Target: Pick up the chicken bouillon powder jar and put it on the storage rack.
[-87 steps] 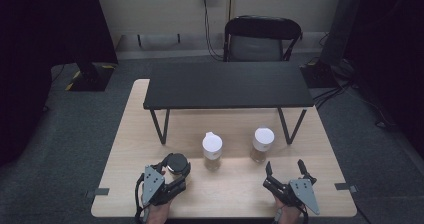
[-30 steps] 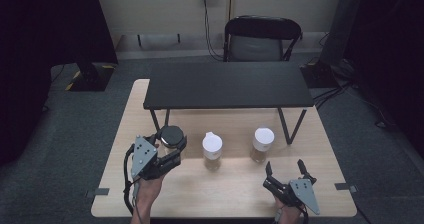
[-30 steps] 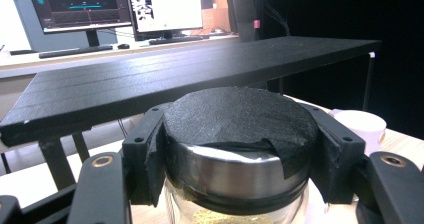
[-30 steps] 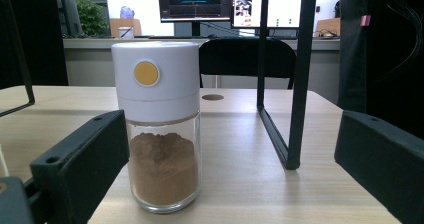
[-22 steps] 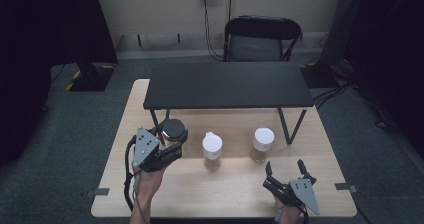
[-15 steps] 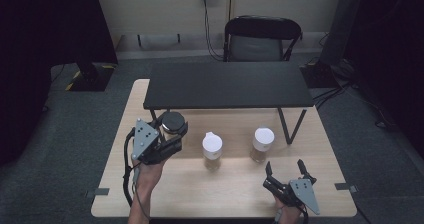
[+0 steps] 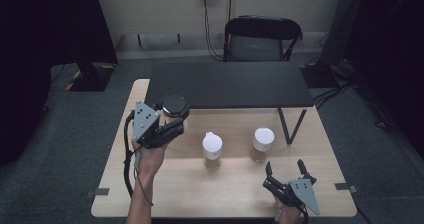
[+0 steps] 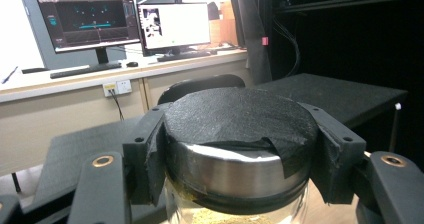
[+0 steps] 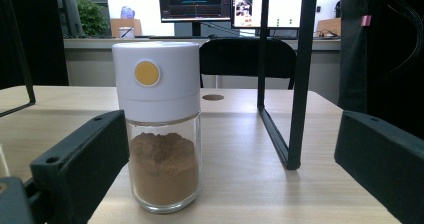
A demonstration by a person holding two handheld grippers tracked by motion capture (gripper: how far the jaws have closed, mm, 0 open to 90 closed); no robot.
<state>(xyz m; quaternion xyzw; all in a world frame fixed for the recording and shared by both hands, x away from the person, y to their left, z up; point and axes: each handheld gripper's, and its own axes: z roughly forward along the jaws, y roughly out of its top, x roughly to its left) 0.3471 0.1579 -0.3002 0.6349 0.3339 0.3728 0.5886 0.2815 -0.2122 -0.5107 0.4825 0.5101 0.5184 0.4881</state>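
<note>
left jaws clamp black-lidded jar (image 8: 240, 149); right jaws wide, empty.

Two jars (image 7: 212, 150) before shelf (image 7: 230, 84), on table (image 7: 320, 159)

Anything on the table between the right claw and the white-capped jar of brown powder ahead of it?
No: bare wooden table lies between the right claw and that jar, in the right gripper view.

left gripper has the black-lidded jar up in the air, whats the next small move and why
Probably carry it forward over the black shelf and set it down. The left gripper is shut on the black-lidded jar, held clear of the table near the shelf's front edge, which looks bare.
</note>
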